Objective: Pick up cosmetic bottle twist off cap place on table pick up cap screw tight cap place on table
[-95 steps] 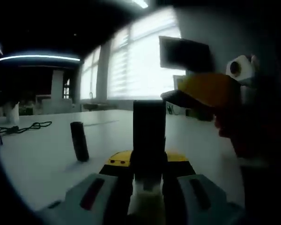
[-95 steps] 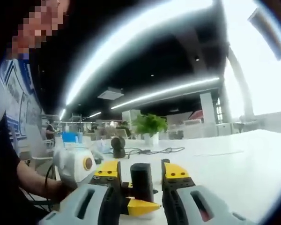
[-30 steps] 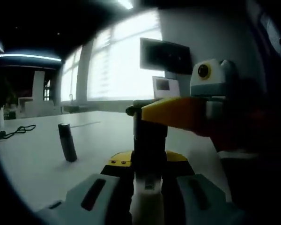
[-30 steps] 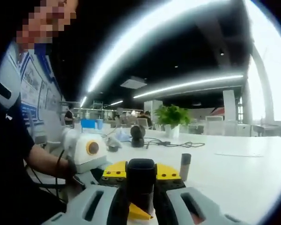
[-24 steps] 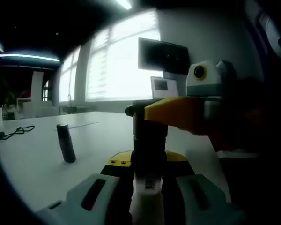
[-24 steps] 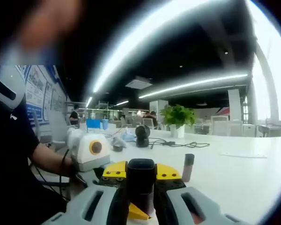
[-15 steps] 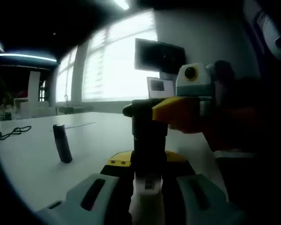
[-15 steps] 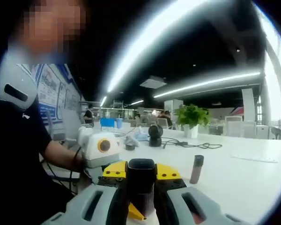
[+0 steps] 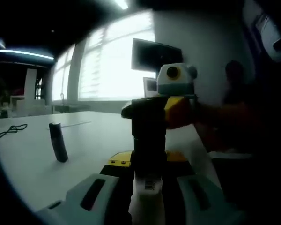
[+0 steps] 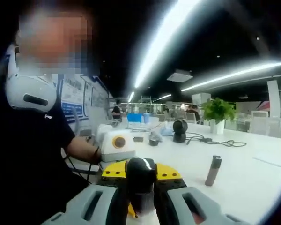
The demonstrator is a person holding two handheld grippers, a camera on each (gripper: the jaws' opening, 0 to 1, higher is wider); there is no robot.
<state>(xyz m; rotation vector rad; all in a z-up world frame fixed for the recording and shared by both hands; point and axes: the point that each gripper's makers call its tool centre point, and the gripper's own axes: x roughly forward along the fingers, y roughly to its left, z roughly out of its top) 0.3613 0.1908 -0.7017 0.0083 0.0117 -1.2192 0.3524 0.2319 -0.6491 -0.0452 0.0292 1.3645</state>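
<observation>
On the white table: both grippers meet over 1 bottle
Left gripper (image 9: 149,176): jaws closed on the cosmetic bottle (image 9: 149,185), gripping its pale lower body, which stands upright between them (a barcode label shows low on it)
Cap (image 9: 149,117): black, on top of the bottle, in the left gripper view level with the window
Right gripper (image 10: 140,187): jaws clamped on the black cap from either side; in the left gripper view it comes in from the right, yellow tips at the cap
Table (image 9: 89,140): white, a dark cable lying at its far left
Second bottle (image 9: 58,142): dark, slim, upright on the table, well apart from the held one
Person (image 10: 33,140): dark sleeve, arm reaching to the left gripper
Plant (image 10: 218,112): green, far across the table
</observation>
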